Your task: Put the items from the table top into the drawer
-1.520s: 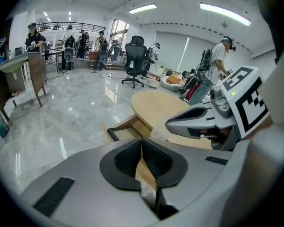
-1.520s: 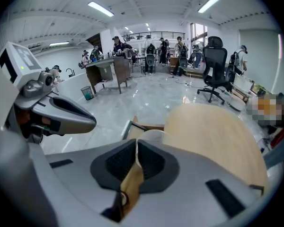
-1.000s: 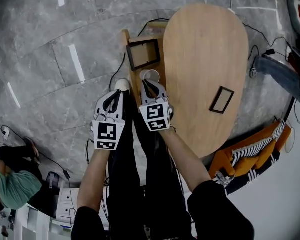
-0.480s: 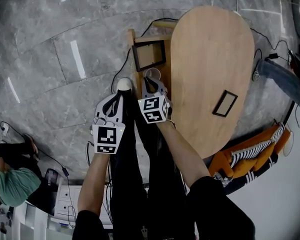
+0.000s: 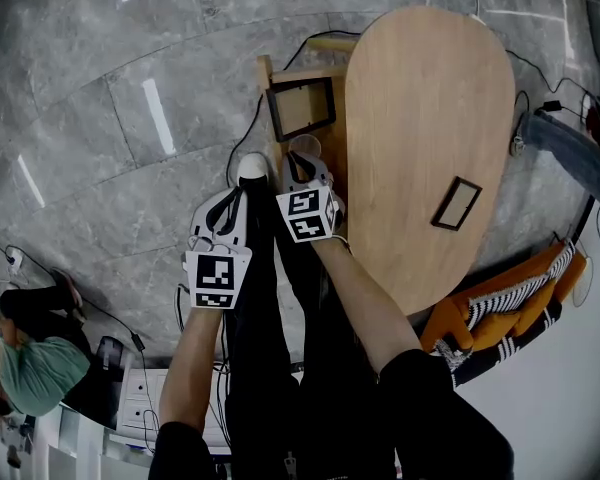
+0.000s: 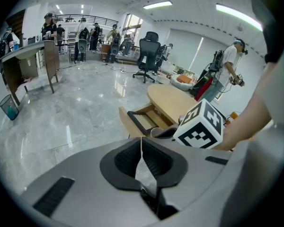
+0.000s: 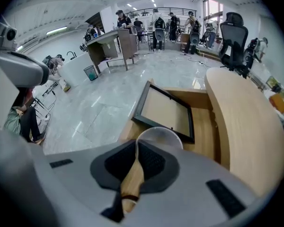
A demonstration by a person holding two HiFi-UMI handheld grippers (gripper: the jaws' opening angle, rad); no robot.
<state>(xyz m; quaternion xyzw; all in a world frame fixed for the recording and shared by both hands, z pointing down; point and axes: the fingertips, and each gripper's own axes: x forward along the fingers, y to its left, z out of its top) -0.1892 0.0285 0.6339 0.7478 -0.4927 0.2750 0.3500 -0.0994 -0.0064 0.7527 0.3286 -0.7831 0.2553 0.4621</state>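
**Operator:** State the main hazard at this step.

**Technician:** The right gripper (image 7: pixel 136 145) is closed narrow on one wall of the white cup (image 7: pixel 160 135), so it pinches the rim only. With such a thin pinch the cup can rotate or slip. The cup hangs over the near end of the open drawer (image 5: pixel 264 76), just beside the black frame (image 7: pixel 165 109) lying inside. If released too high or too far forward, the cup may land on that frame or tip over.

**Operator:** Any other cause?

**Technician:** The bare drawer bottom beside the frame is small. Drift toward the surface (image 5: pixel 420 98) could knock the cup against its edge.

**Operator:** Describe the hand poses.

**Technician:** The right hand points steeply down, with the forearm alongside the surface's edge. The left gripper (image 6: pixel 142 143) is held beside it over the floor (image 5: pixel 130 88). It is angled down, jaws together, with nothing between them.

**Operator:** Remaining work?

**Technician:** Judging from the layout, a second frame (image 5: pixel 456 203) lies on the surface, well apart from the drawer.
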